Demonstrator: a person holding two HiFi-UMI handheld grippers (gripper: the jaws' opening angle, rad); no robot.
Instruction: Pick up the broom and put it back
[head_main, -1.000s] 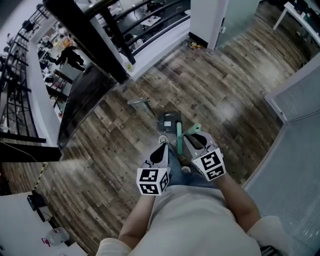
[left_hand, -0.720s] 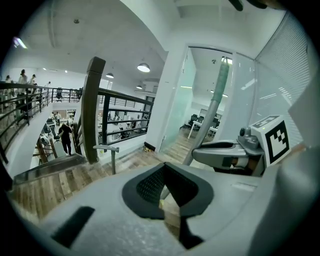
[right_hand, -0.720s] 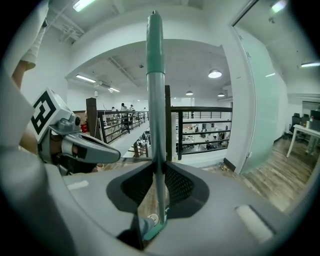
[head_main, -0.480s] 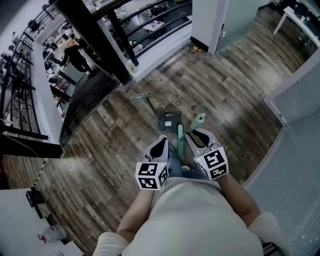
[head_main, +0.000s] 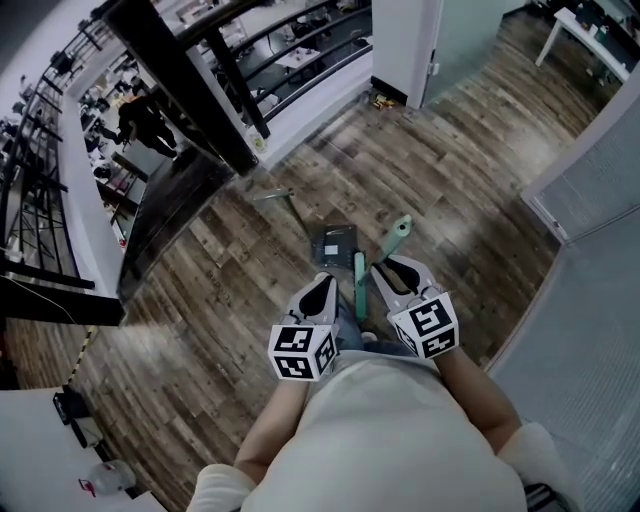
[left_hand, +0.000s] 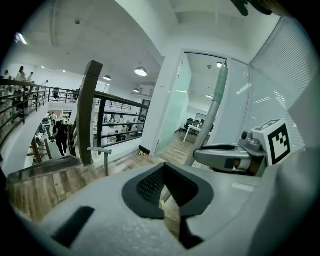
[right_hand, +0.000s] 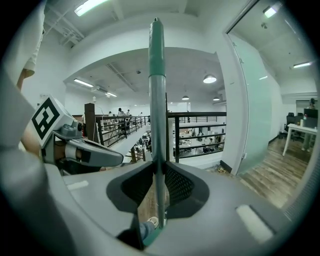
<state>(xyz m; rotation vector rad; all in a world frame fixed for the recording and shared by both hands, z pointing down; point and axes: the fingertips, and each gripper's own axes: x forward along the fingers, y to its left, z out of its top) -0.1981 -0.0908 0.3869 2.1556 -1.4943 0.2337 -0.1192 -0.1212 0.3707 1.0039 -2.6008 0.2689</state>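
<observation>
Worn wood-plank flooring (head_main: 200, 300) runs to a black metal railing (right_hand: 177, 135) and a frosted glass partition (right_hand: 255, 100). Ahead sits a flat grey dustpan (head_main: 337, 242), near a slim T-topped grey post (left_hand: 103, 159). The right gripper (right_hand: 157, 167) clamps the tubular grey-and-green broom (right_hand: 157, 100) upright (green head near the person's shoe). The left gripper (left_hand: 164, 172) is closed and empty.
</observation>
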